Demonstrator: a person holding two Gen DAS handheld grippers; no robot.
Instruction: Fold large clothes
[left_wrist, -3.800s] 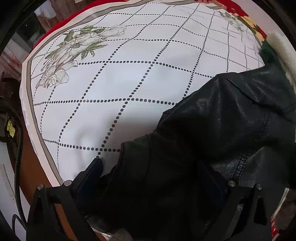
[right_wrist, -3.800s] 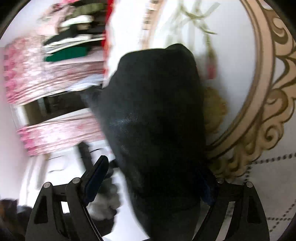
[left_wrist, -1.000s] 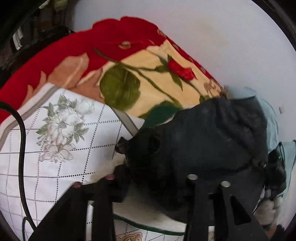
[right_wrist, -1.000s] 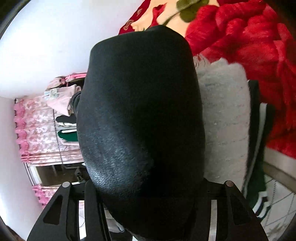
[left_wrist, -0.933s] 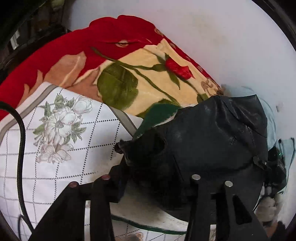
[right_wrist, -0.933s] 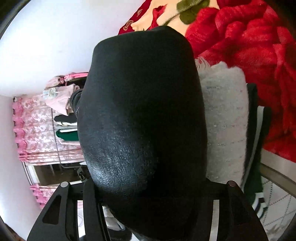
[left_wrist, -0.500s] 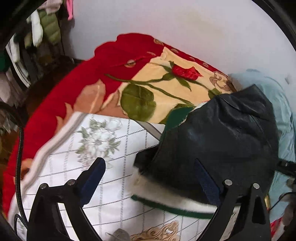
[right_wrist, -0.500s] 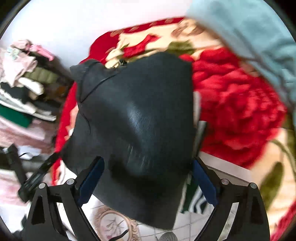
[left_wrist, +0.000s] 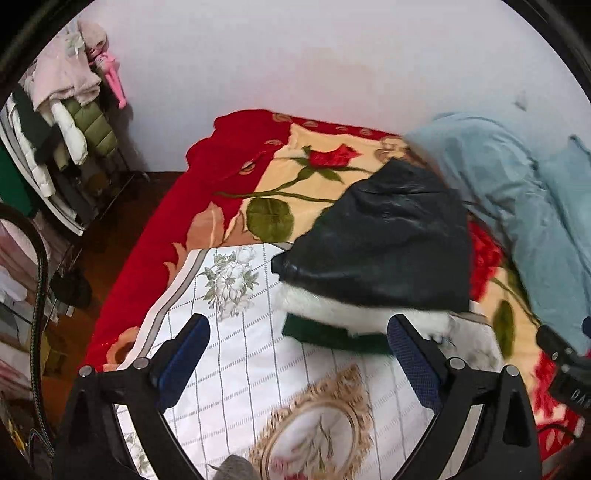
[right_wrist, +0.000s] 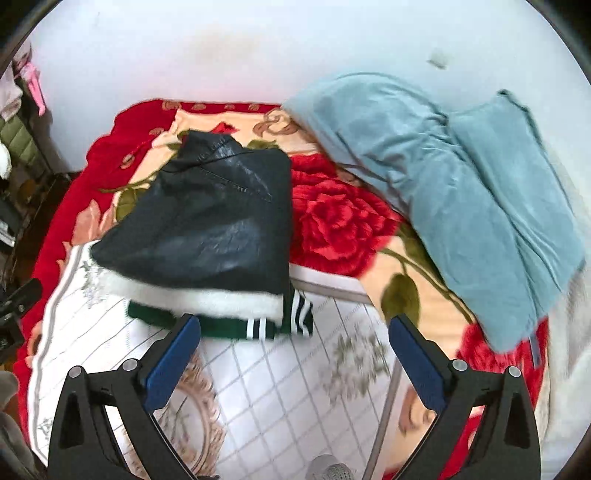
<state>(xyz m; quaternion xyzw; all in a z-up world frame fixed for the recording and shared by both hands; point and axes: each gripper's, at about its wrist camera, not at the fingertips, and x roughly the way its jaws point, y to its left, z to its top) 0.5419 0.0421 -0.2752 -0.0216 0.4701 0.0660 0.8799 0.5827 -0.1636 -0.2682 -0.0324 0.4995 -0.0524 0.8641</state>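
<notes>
A folded black leather jacket (left_wrist: 384, 240) lies on top of a stack: a white fleece garment (left_wrist: 351, 314) and a green garment with white stripes (right_wrist: 258, 326) under it. The stack sits at the far edge of the white checked sheet (left_wrist: 236, 362). The jacket also shows in the right wrist view (right_wrist: 210, 229). My left gripper (left_wrist: 295, 354) is open and empty, above the sheet in front of the stack. My right gripper (right_wrist: 291, 358) is open and empty, just in front of the stack's striped edge.
A red rose blanket (right_wrist: 340, 218) covers the bed. Light blue pillows (right_wrist: 461, 184) lie at the right by the white wall. A rack of hanging clothes (left_wrist: 55, 122) stands at the far left, beyond the bed edge.
Both grippers were shut on the black jacket a second ago. They let it go onto the stack, opened, and pulled back toward me.
</notes>
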